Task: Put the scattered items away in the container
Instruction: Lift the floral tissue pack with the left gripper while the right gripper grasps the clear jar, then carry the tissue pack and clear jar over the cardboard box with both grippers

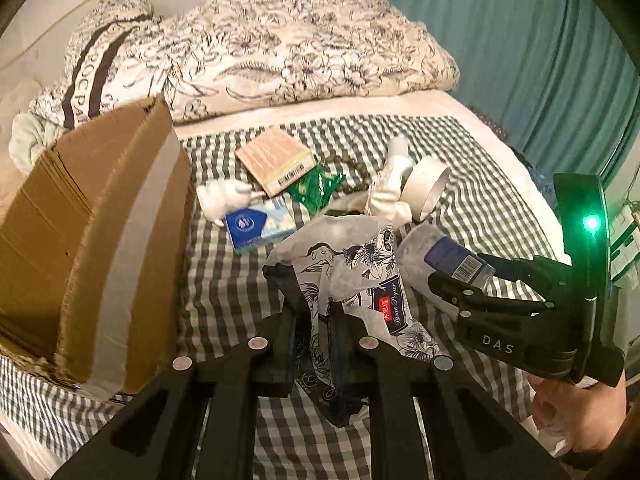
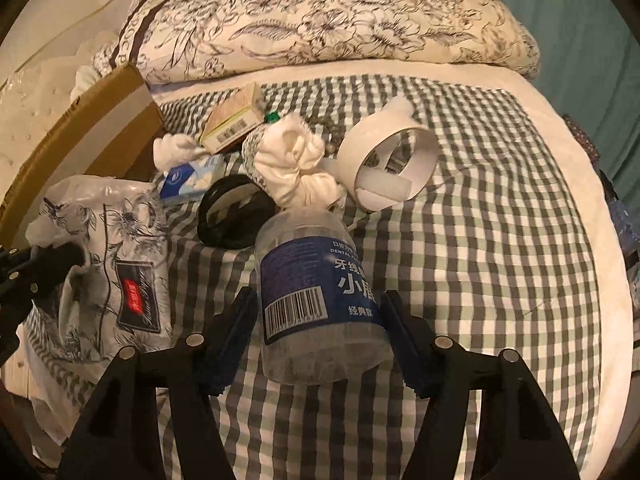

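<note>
My left gripper (image 1: 310, 300) is shut on a floral tissue paper pack (image 1: 360, 276), held just above the checked bed cover; the pack also shows in the right wrist view (image 2: 116, 256). My right gripper (image 2: 320, 320) holds a clear dental floss jar with a blue label (image 2: 316, 300) between its fingers; the jar also shows in the left wrist view (image 1: 444, 256). The cardboard box (image 1: 92, 240) stands at the left. A pile lies beyond: a blue tissue packet (image 1: 256, 224), a pink booklet (image 1: 276, 160), a green wrapper (image 1: 316, 188), white cloths (image 2: 296, 168), a white tape ring (image 2: 392, 164), a black ring (image 2: 236, 212).
A floral duvet (image 1: 280, 52) lies folded at the head of the bed. A teal curtain (image 1: 520, 52) hangs at the right. The bed's white edge (image 2: 592, 208) runs along the right side. A string of dark beads (image 1: 348, 164) lies in the pile.
</note>
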`<state>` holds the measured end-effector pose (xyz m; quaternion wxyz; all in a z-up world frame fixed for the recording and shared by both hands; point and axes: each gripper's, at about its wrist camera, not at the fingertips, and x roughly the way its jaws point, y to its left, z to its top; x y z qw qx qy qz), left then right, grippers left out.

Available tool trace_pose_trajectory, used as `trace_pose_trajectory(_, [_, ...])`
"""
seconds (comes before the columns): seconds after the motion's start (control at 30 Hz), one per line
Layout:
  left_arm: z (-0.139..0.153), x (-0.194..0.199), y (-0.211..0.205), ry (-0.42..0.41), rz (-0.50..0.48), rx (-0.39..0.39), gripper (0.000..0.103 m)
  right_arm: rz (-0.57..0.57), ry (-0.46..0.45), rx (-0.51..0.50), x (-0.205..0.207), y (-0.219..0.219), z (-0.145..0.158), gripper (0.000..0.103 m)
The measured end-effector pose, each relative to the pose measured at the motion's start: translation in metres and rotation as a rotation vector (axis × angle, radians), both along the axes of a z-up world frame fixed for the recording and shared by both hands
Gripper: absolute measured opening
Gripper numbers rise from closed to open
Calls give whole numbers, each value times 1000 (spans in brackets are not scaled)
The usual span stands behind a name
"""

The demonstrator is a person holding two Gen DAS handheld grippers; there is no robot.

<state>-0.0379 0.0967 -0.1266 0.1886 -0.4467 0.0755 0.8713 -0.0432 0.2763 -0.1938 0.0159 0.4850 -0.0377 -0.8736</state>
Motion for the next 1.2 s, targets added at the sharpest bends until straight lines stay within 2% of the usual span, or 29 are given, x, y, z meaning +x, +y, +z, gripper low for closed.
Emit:
trace_pose_trajectory(0.63, [40,1,-23,126,-7,48,13,-62,139,9,23,-10,48,60])
trace_pose_trajectory(1.2, [88,-7,-43,224,1,76,13,-111,366,21,47,-25,129,59])
